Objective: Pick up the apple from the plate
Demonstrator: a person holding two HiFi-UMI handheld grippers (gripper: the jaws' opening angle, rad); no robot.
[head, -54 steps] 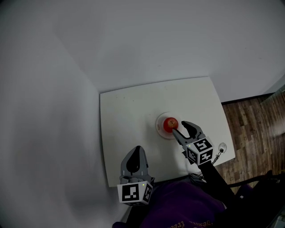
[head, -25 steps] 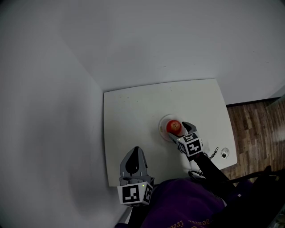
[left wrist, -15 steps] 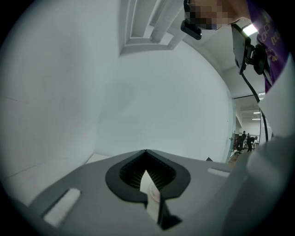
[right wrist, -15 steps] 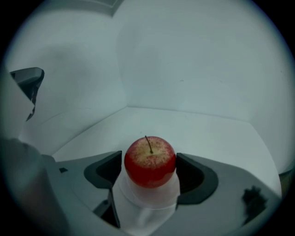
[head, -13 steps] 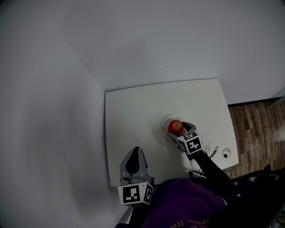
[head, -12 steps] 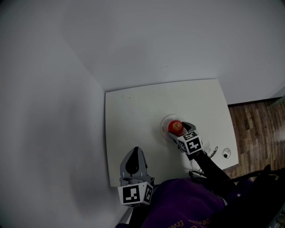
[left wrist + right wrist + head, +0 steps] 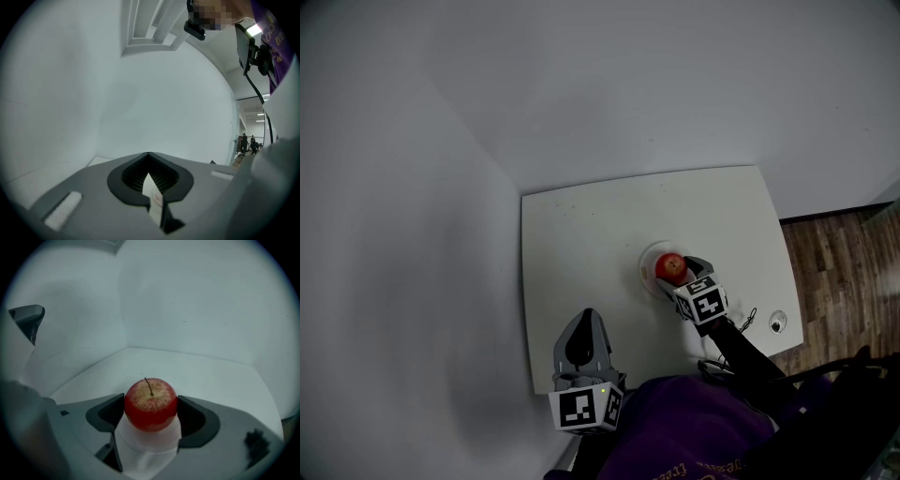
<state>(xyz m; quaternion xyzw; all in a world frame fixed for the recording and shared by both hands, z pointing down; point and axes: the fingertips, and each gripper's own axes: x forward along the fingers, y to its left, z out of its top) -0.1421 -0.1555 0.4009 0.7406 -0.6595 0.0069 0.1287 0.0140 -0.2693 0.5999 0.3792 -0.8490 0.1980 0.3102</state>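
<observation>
the apple [image 7: 669, 266] sits on the small white plate [image 7: 645, 273] on the desk [image 7: 581, 225]. the right hand-held gripper [image 7: 679, 274] reaches in from the near side of the plate, its jaws pressed against the apple's two flanks, grasping it. the left hand-held gripper [image 7: 584, 323] is clenched on nothing, well apart from the plate. the skin is smooth and round, so a tilted or jerky lift could let the fruit squirt out and roll off the plate; a low jaw could also snag the plate's rim and drag it.
</observation>
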